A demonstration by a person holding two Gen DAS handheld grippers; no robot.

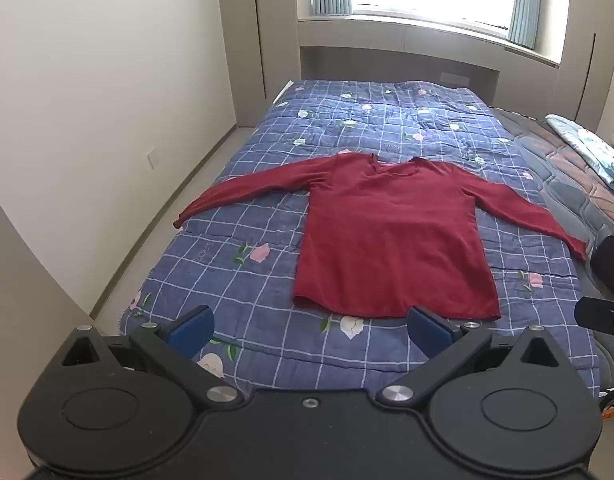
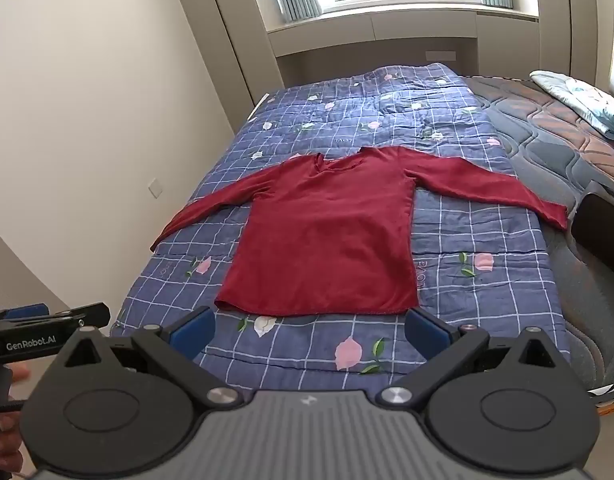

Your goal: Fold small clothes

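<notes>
Sweater (image 1: 391,236) flat on quilt (image 1: 243,184) | pillow (image 1: 591,148) far right | both tools wide open, empty

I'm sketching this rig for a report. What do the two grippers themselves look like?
Both match: the left gripper and right gripper have black bodies with round discs, silver bolts, angled black links and blue fingers. The right one's centre plate is ribbed grey. Seen side-on, the left one carries white "GenRobot.AI" lettering.
</notes>
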